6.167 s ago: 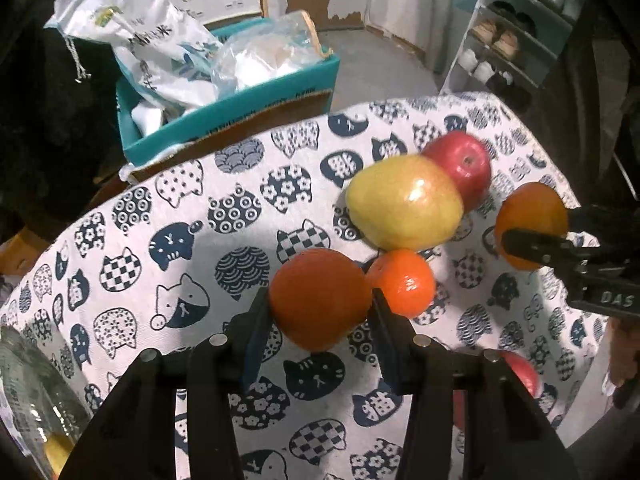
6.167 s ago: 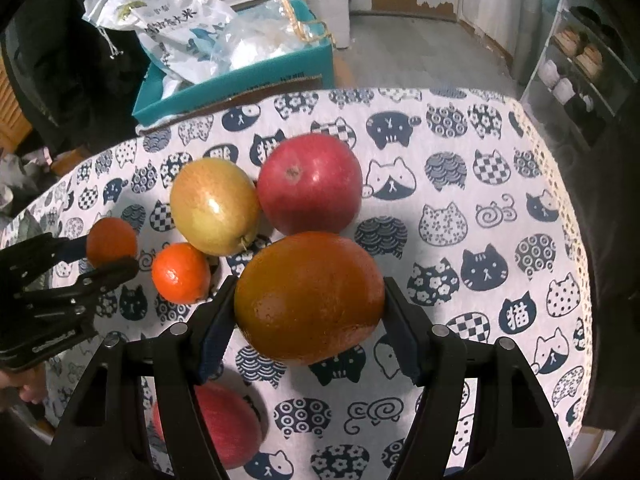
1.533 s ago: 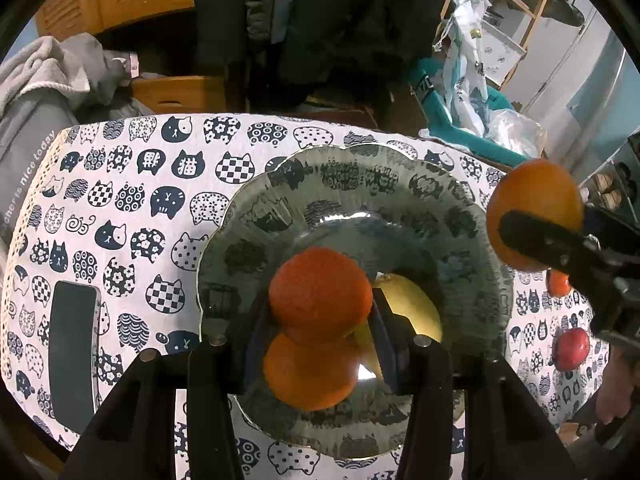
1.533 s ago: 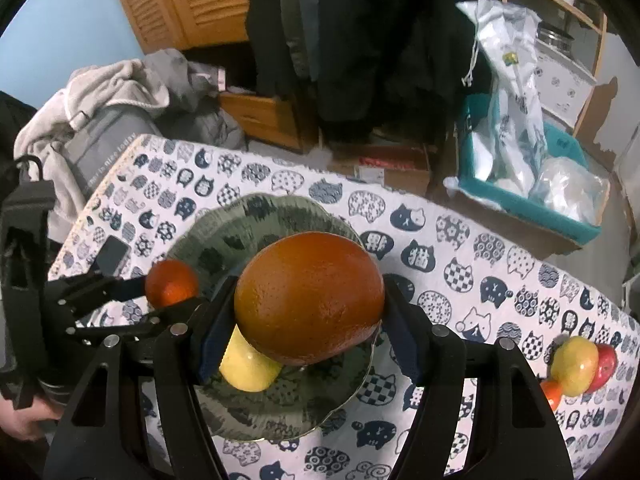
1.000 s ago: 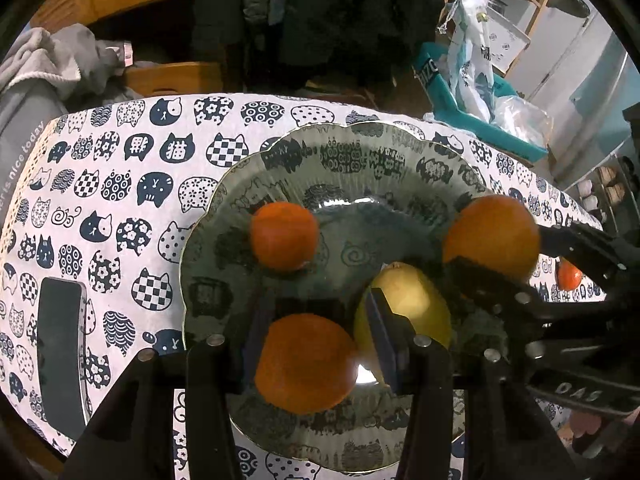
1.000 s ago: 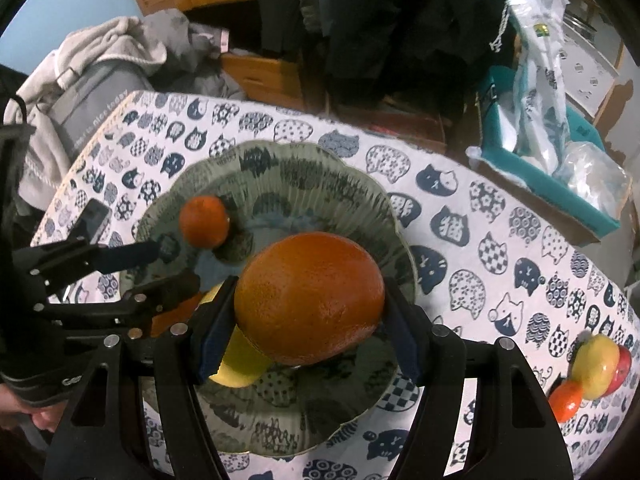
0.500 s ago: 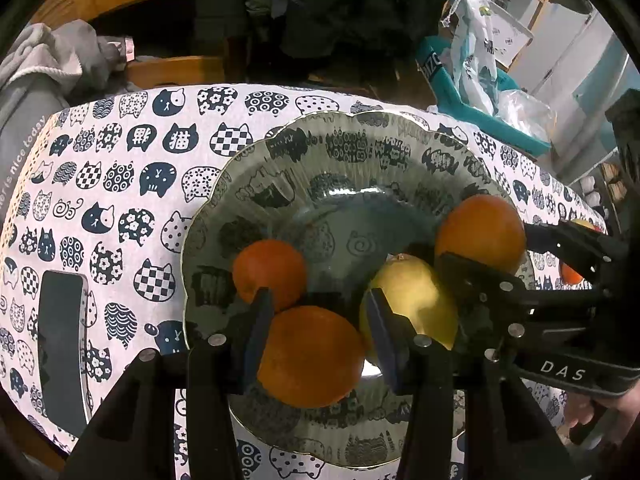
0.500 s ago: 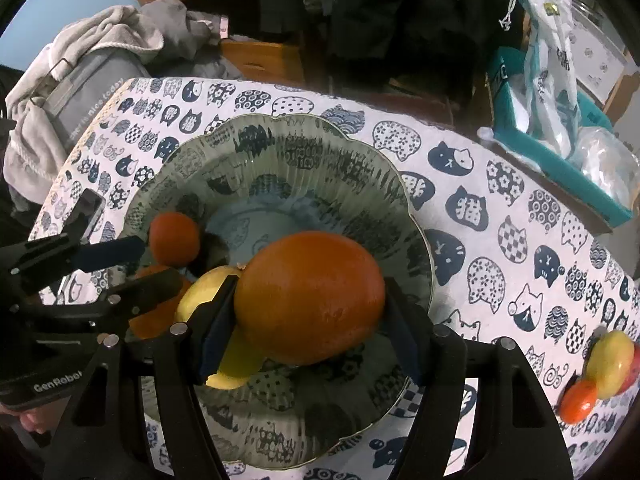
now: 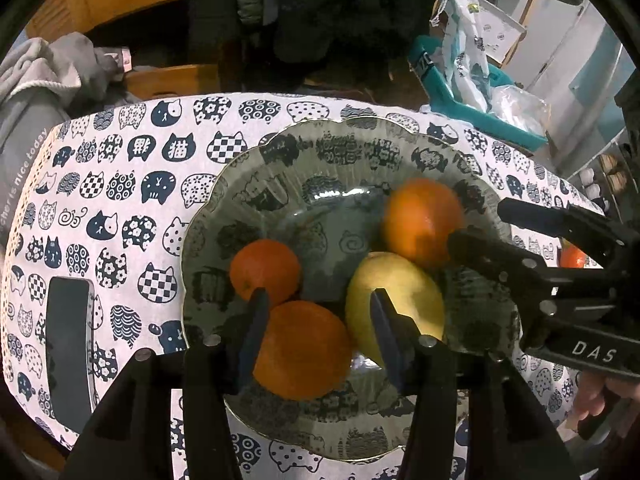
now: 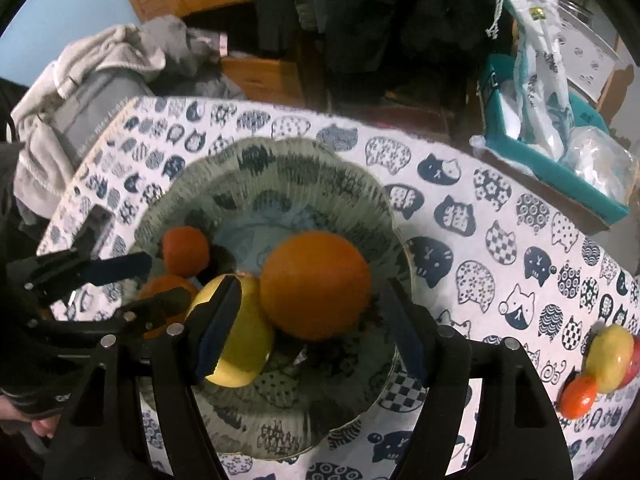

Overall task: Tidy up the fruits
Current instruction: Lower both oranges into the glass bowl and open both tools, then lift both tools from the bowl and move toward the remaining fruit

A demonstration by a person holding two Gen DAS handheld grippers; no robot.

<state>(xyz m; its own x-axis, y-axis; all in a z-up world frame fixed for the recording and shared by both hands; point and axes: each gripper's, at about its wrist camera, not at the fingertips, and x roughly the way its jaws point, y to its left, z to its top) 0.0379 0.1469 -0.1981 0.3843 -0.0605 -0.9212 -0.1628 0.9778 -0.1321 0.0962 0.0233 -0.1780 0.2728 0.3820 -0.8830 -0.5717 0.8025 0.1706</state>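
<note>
A scalloped glass plate (image 9: 348, 148) (image 10: 304, 160) sits on the cat-print tablecloth. On it lie a small orange (image 9: 266, 270) (image 10: 186, 251), a bigger orange (image 9: 304, 350) (image 10: 160, 286), a yellow fruit (image 9: 400, 300) (image 10: 240, 344) and a large orange (image 9: 424, 220) (image 10: 316, 284). My left gripper (image 9: 316, 304) is open and empty above the bigger orange. My right gripper (image 10: 312, 304) is open, its jaws standing apart on either side of the large orange, which rests on the plate.
A dark phone (image 9: 68, 344) lies on the cloth left of the plate. A small orange (image 10: 578, 396), a yellow apple (image 10: 608, 352) and a red fruit (image 10: 634, 364) sit at the table's far right. A teal box with bags (image 10: 560, 112) stands behind. Grey clothes (image 10: 80, 92) lie at the left edge.
My right gripper has opened and let the large orange down onto the plate. The small orange released earlier by my left gripper lies still beside the bigger orange.
</note>
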